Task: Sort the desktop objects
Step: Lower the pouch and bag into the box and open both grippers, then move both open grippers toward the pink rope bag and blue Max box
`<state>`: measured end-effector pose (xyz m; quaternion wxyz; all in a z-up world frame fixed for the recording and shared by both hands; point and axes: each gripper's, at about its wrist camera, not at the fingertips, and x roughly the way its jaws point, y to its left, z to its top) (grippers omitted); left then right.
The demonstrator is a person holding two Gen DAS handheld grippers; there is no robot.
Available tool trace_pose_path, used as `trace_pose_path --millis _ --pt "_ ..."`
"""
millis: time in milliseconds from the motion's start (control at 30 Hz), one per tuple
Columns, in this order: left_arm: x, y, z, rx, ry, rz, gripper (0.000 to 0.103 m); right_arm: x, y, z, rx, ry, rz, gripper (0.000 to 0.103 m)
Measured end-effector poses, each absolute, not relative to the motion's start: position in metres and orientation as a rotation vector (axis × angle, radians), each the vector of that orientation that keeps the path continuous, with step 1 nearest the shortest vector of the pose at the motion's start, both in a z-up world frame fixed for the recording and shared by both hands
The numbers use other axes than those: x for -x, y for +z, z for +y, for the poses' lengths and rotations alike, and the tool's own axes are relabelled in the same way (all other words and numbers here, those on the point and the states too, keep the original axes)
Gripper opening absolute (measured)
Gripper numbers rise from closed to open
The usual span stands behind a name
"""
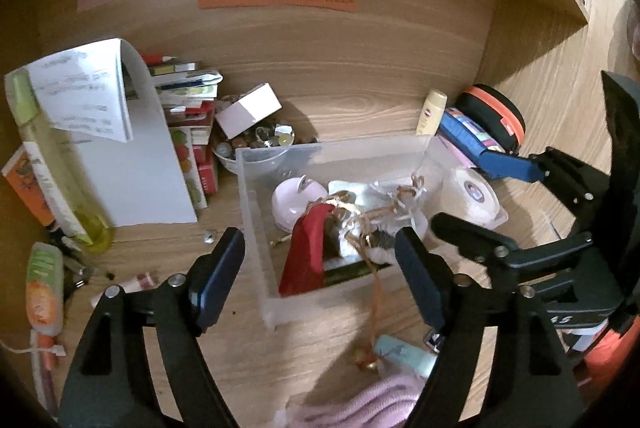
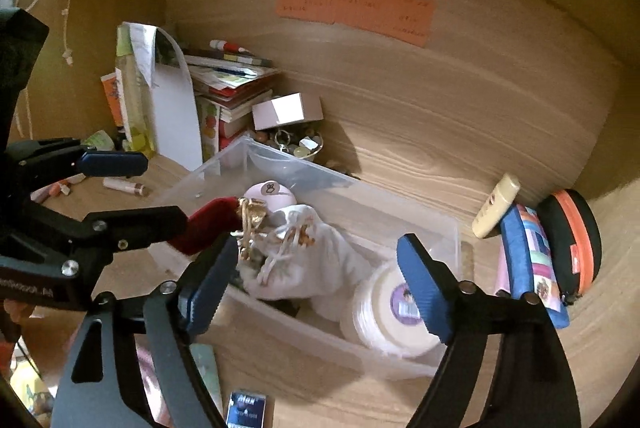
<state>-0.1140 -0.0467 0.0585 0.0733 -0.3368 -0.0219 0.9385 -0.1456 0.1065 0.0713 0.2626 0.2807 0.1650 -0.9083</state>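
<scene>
A clear plastic bin [image 1: 256, 212] stands on the wooden desk; it also shows in the right wrist view [image 2: 400, 212]. It holds a red velvet pouch [image 1: 308, 252], a white drawstring bag [image 2: 304, 260], a pink round case [image 1: 292, 196] and a white tape roll [image 2: 392, 312]. My left gripper [image 1: 320, 268] is open and empty, just in front of the bin's near wall. My right gripper [image 2: 316, 280] is open and empty above the bin's right part; it shows at the right of the left wrist view [image 1: 476, 196].
Books and papers [image 1: 120, 156] are stacked at the left, next to a bowl of trinkets [image 1: 260, 144]. A cream tube [image 2: 496, 206], a blue pouch [image 2: 528, 260] and a black-orange case [image 2: 576, 240] lie at the right. A pink knit item [image 1: 360, 404] and small tubes [image 1: 44, 288] lie near the front.
</scene>
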Motion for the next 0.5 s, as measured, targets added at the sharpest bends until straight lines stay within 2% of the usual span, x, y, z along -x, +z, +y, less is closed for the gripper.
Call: trace_pose_path --millis 133,500 --pt "0.102 0.056 -0.045 1.013 2.842 -0.036 0.085 0.134 0.072 0.115 -0.747 -2.458 0.444 0.082" --pt "0.070 0.039 -0.045 1.080 2.866 0.060 0.090 0.111 0.058 0.141 -0.787 -2.457 0.447 0.082"
